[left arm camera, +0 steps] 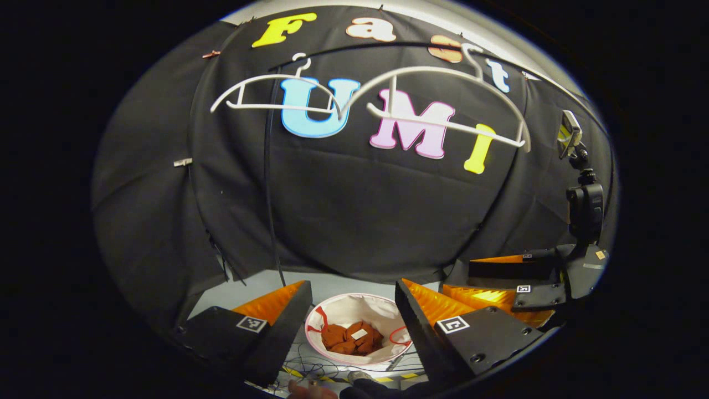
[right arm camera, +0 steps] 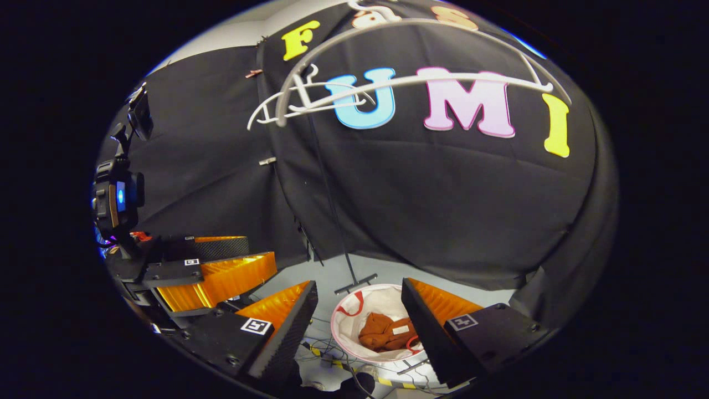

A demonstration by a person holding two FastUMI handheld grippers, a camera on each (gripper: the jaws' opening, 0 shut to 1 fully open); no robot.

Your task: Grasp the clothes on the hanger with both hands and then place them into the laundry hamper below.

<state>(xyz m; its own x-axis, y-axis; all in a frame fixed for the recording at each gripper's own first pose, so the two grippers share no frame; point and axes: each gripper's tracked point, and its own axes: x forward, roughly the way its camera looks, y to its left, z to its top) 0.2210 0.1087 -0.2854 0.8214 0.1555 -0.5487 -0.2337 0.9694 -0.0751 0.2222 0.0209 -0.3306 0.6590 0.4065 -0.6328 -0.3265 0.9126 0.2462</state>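
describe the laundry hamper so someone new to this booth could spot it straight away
Start at the black cloth wall and drop your eye to the floor below the two bare white hangers. There stands the laundry hamper, a round white tub with red handles. A crumpled rust-brown garment lies inside it.

Clothes in laundry hamper on floor, below two hangers on rail.

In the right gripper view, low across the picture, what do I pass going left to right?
The left gripper with ribbed fingers, then this gripper's own left finger, then the round white fabric laundry hamper holding rust-brown clothes, then its right finger.
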